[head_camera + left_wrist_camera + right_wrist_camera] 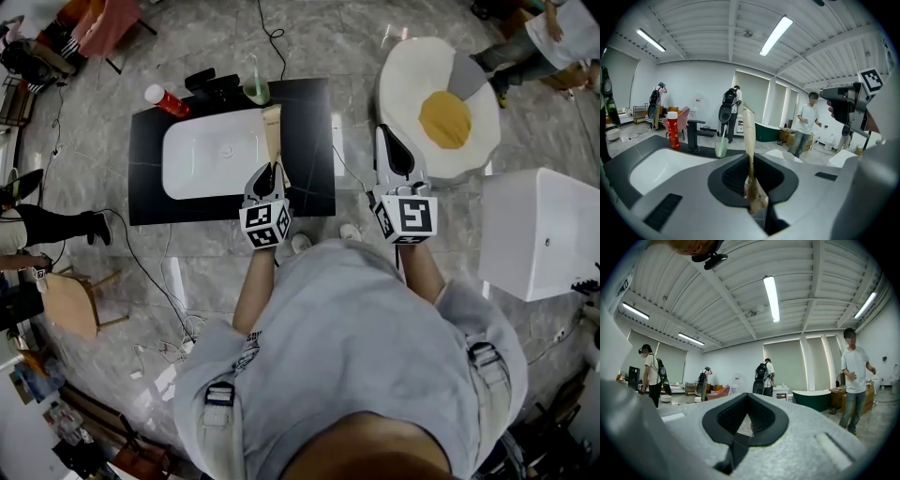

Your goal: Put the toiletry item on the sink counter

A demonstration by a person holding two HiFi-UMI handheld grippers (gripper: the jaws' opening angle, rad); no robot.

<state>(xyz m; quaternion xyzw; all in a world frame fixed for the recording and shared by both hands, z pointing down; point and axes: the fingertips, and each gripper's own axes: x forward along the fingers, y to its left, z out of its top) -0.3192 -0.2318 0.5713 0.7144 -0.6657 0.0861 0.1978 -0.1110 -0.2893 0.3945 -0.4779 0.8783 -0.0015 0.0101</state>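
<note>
Clamping the tube (749, 136) by its near end, the left tongs (273, 173) hold it over the black bench (309, 122), pointing to 12 o'clock, with the basin (206, 155) at 9 o'clock. The right tongs (740, 434), at 3 o'clock, are together and empty.

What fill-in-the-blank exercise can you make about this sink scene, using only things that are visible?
1. The left gripper is shut on a beige ____.
2. In the head view, the red can stands on the black counter, to the ____ of the faucet.
3. The green cup holds a white ____.
4. The right gripper is shut and holds ____.

Missing words: tube; left; toothbrush; nothing.
</note>
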